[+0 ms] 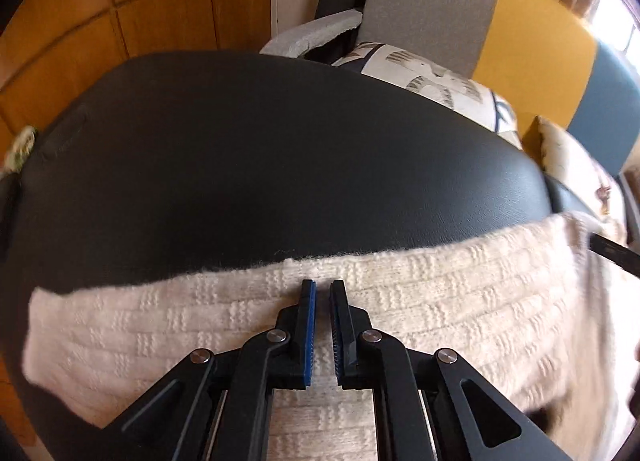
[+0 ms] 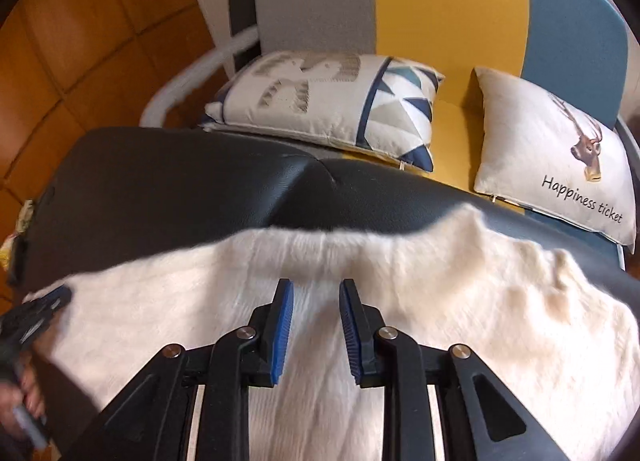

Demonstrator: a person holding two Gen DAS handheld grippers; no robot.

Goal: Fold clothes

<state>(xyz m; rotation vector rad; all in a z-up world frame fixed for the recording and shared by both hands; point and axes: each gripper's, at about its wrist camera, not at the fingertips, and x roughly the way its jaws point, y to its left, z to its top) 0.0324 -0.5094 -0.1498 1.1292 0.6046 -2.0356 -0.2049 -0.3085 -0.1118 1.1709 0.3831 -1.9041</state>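
Both grippers hang over a cream knitted sweater point(image 1: 420, 301) spread on a black padded table point(image 1: 260, 149). Left gripper point(image 1: 322, 285) has its jaws almost together, only a sliver between the blue pads, nothing pinched. Right gripper point(image 2: 316, 287) stands narrowly parted above the knit, gripping nothing. Beyond the table, two cushions point(image 2: 332, 101) rest on a grey, yellow and blue sofa point(image 2: 448, 21).
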